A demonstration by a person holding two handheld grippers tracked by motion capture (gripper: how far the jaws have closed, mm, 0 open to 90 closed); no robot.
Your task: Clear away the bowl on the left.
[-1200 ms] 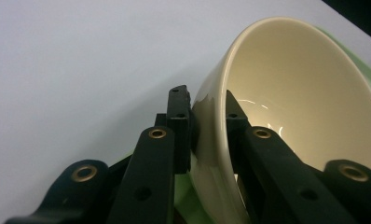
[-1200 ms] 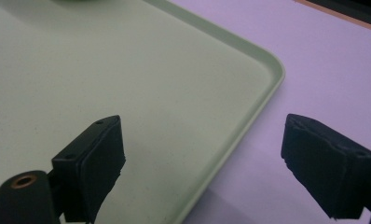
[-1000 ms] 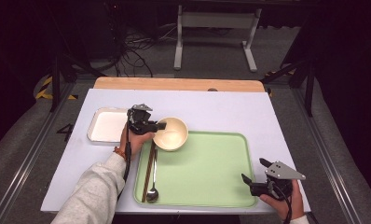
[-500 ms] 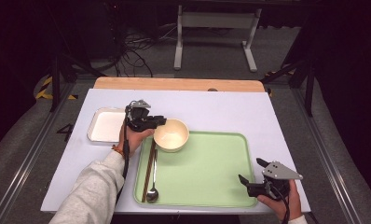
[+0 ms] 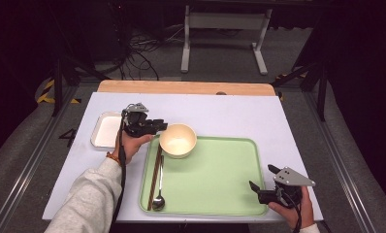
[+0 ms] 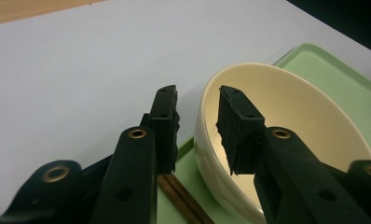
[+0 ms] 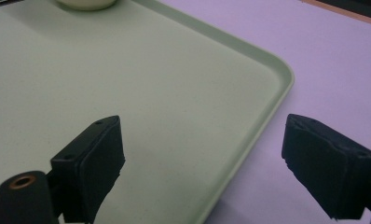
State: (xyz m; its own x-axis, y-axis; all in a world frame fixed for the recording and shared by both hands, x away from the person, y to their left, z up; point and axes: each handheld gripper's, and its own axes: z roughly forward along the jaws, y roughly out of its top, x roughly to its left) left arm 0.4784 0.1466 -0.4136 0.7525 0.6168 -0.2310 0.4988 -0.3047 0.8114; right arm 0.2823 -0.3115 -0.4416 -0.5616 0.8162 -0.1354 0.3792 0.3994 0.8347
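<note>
A cream bowl point(image 5: 178, 140) stands on the far left part of the green tray point(image 5: 215, 179). My left gripper point(image 5: 159, 127) is at its left rim. In the left gripper view the left gripper point(image 6: 197, 100) is open, one jaw outside the bowl point(image 6: 286, 107) and one inside, with a gap showing beside the rim. Brown chopsticks point(image 5: 155, 170) and a metal spoon point(image 5: 158, 199) lie along the tray's left side. My right gripper point(image 5: 261, 178) is open at the tray's near right corner. In its own view the right gripper point(image 7: 204, 133) straddles the tray's edge point(image 7: 267, 116).
A white square dish point(image 5: 105, 131) sits on the table left of the tray, just behind my left hand. A wooden strip point(image 5: 186, 88) runs along the table's far edge. Bare white tabletop point(image 5: 239, 116) lies beyond and right of the tray.
The bowl and left gripper have stayed nearly in place at the tray's far left. The right gripper has shifted only slightly by the tray's near right corner.
</note>
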